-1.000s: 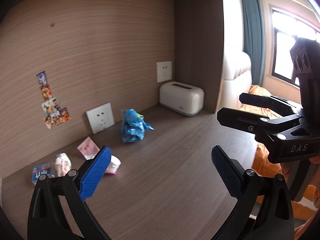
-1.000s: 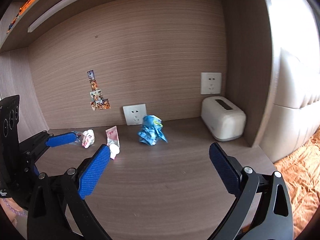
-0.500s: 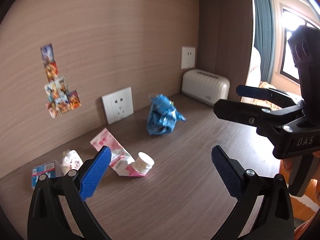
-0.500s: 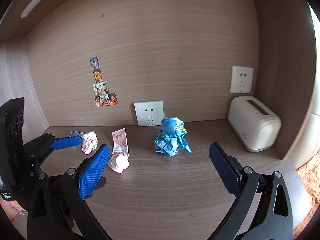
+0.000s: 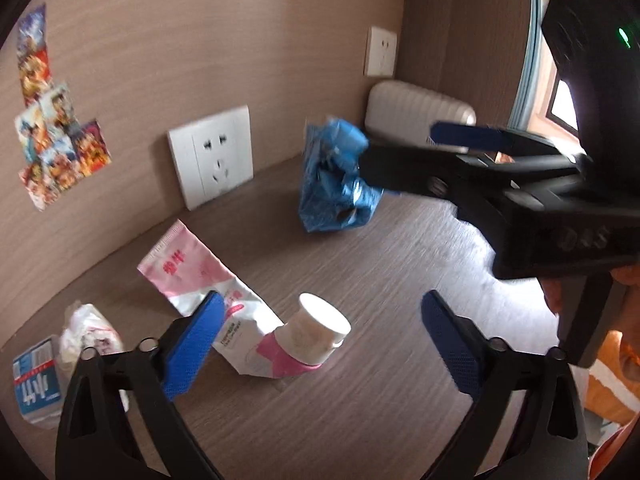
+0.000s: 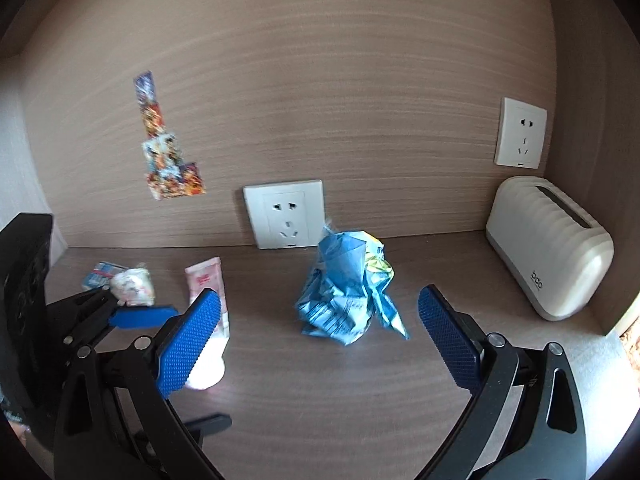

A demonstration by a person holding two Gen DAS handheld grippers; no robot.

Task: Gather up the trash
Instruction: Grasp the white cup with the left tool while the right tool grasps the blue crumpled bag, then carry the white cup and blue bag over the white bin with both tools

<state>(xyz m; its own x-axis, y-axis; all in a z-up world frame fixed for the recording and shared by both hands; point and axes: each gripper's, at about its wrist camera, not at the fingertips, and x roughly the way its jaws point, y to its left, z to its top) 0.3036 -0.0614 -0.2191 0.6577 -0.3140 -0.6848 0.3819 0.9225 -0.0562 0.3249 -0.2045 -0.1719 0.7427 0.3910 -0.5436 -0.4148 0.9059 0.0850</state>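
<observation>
A pink and white tube [image 5: 208, 276] with a white cap [image 5: 320, 326] lies on the wooden desk [image 5: 400, 264]. My left gripper [image 5: 324, 344] hangs just over it. Its jaws are closing with the cap between them, and the pads do not touch it. A crumpled blue bag [image 6: 344, 296] sits further right. My right gripper [image 6: 320, 340] stands wide open right in front of the bag, clear of it. In the left wrist view the right gripper's fingers [image 5: 468, 136] reach in beside the blue bag [image 5: 332, 192]. A crumpled white wrapper [image 5: 88, 332] and a blue and white packet [image 5: 34, 384] lie at the left.
A white ribbed box [image 6: 548, 248] stands in the desk's back right corner against the side panel. Two wall sockets [image 6: 286, 214] and a strip of stickers [image 6: 168, 156] are on the back panel. Orange bedding [image 5: 612, 392] shows beyond the desk's right edge.
Both grippers have moved forward and down toward the desk, the left one onto the tube and the right one up to the blue bag. The trash has not moved.
</observation>
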